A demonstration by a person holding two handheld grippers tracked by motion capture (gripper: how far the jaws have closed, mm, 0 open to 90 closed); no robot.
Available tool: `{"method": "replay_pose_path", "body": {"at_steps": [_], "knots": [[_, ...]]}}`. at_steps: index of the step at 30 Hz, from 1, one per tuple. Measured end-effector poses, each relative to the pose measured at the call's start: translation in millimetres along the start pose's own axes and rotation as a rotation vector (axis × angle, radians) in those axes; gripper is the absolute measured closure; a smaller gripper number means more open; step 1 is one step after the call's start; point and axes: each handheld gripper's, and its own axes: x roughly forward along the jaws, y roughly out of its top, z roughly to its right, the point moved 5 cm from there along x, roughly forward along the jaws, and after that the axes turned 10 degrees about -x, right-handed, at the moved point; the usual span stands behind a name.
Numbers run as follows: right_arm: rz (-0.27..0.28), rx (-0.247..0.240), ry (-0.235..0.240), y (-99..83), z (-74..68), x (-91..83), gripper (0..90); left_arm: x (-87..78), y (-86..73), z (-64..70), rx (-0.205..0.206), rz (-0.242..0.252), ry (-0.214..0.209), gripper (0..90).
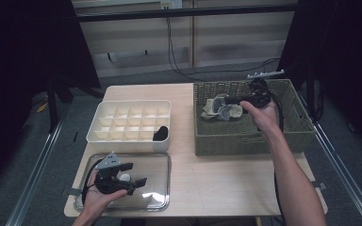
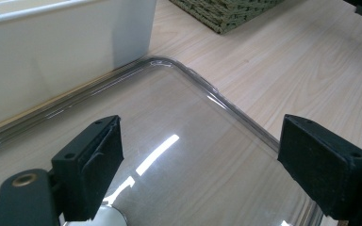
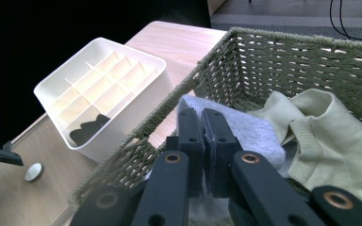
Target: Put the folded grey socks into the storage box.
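Pinching a grey sock (image 3: 254, 134) inside the wicker basket (image 1: 207, 136) with the right gripper (image 3: 201, 123); left gripper (image 2: 200, 150) jaws spread over the clear tray (image 2: 207, 94).

No text, label or number is readable.

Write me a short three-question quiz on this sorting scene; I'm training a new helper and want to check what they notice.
1. True or false: the right gripper is shut on the grey sock in the basket.
2. What does the left gripper hover over?
A) the clear lid
B) the basket
C) the bare floor
3. Fill in: one corner compartment of the white divided box holds a ____ item.

Key:
1. True; its jaws are pressed together on the grey fabric.
2. A; its jaws stand wide apart above it.
3. Black.
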Motion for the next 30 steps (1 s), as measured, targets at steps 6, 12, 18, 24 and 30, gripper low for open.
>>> {"method": "replay_pose_path", "body": {"at_steps": [6,12,18,24,30], "knots": [[0.028,-0.003,0.000,2.2,-5.9,-8.5,87.7,1.6,0.6,2.3,-0.002,0.010,-0.017,14.5],[0.039,-0.003,0.010,0.6,-9.9,-15.2,87.7,4.1,2.4,7.3,0.008,0.016,-0.030,16.2],[0.070,-0.004,0.026,1.9,-16.9,-24.2,87.7,7.8,7.0,13.3,0.019,0.022,-0.049,21.1],[0.073,-0.017,0.036,1.1,-24.6,-29.6,87.7,13.0,16.0,19.1,0.037,0.028,-0.048,21.5],[0.087,-0.026,0.051,3.0,-33.5,-37.2,87.7,15.7,25.5,25.0,0.048,0.025,-0.061,21.5]]}}
